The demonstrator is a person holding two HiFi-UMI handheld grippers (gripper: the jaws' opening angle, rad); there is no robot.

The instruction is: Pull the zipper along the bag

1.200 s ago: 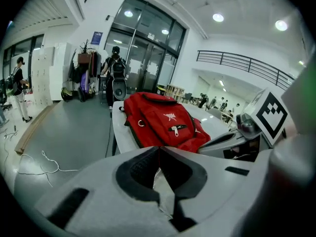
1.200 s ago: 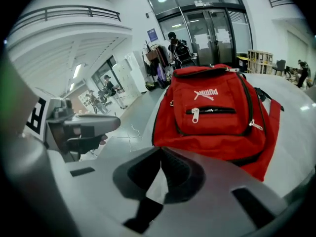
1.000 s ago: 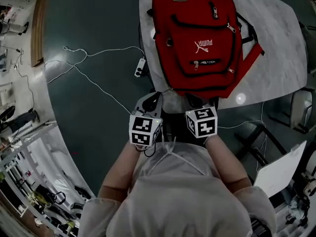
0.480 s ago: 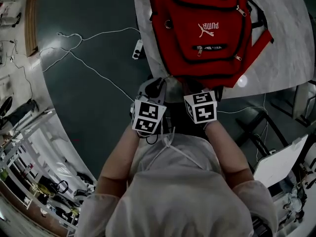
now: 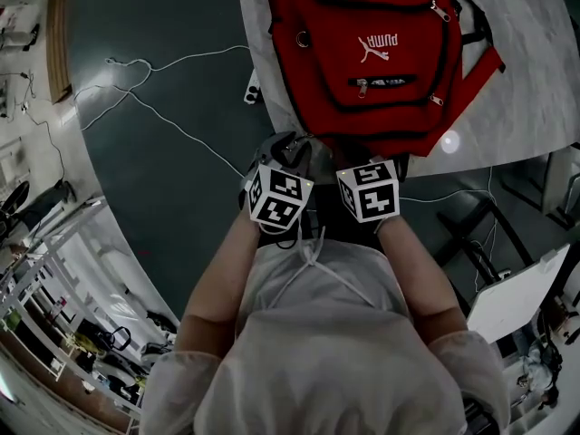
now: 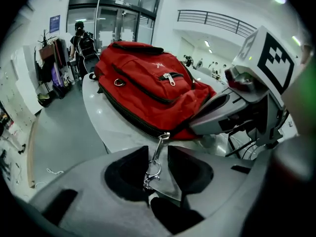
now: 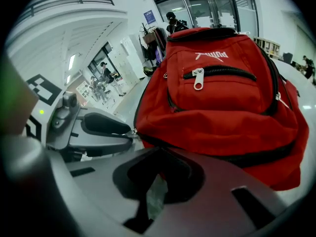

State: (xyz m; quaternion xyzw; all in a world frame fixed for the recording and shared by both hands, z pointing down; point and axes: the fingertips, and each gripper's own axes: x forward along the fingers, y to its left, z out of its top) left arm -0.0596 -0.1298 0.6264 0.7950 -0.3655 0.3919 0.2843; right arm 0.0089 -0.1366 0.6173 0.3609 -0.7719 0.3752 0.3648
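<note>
— Change since a second ago?

— Yes, on the left tool point(image 6: 158, 164). It was clenched then, and now its jaws are opening. The zipper pull point(image 6: 157, 152) hangs in the gap between them, and the pads no longer press on it.

— So it has let go?

— Released, I'd judge. The pull sits at the near-left corner of the red backpack point(image 5: 381, 53), where the main zipper point(image 6: 126, 115) comes round by the near edge of the surface point(image 5: 535, 89). Either a stroke ends here or the hold is being reset, and I can't tell which.

— And the other side?

— The right tool point(image 7: 158, 179) looks clenched on nothing. It hovers just beside the left one at the bag's near end.

— Any writing?

— A white PUMA wordmark point(image 5: 384, 42) with the leaping cat, on the front pocket. A blue sign point(image 7: 149, 17) on the far wall is too small to read. The squares on the tools' cubes are patterns, not text.
</note>
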